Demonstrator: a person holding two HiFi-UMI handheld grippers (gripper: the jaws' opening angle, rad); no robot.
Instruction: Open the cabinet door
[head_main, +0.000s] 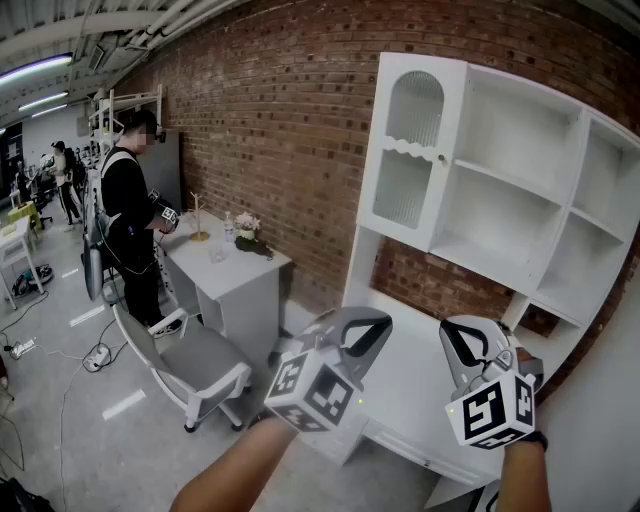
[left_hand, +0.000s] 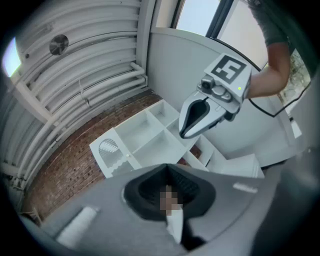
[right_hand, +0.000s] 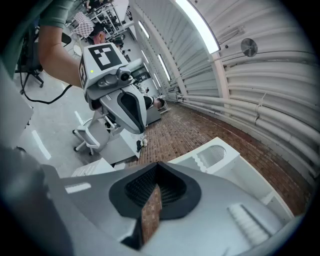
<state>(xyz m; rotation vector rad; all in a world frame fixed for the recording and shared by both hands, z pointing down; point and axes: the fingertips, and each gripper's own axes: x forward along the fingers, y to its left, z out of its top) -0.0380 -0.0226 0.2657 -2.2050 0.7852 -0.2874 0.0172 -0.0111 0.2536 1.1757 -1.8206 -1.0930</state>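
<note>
Your left gripper (head_main: 365, 325) and right gripper (head_main: 468, 338) both have their jaws drawn together on nothing, side by side over the white counter (head_main: 405, 395). The cabinet door (head_main: 408, 150) stands well ahead and above them, seemingly shut, with its knob (head_main: 443, 158) on its right edge. Open air lies between the tips and the door, and bare shelves (head_main: 510, 190) lie right of it.

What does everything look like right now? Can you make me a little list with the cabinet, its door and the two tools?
cabinet: white, open shelves, against the brick wall
cabinet door: upper left compartment, arched window, closed
left tool: shut, empty, held low, away from the door
right tool: shut, empty, beside the left one, away from the door
task: not started, door untouched
background: a person in black stands at a white desk
</note>
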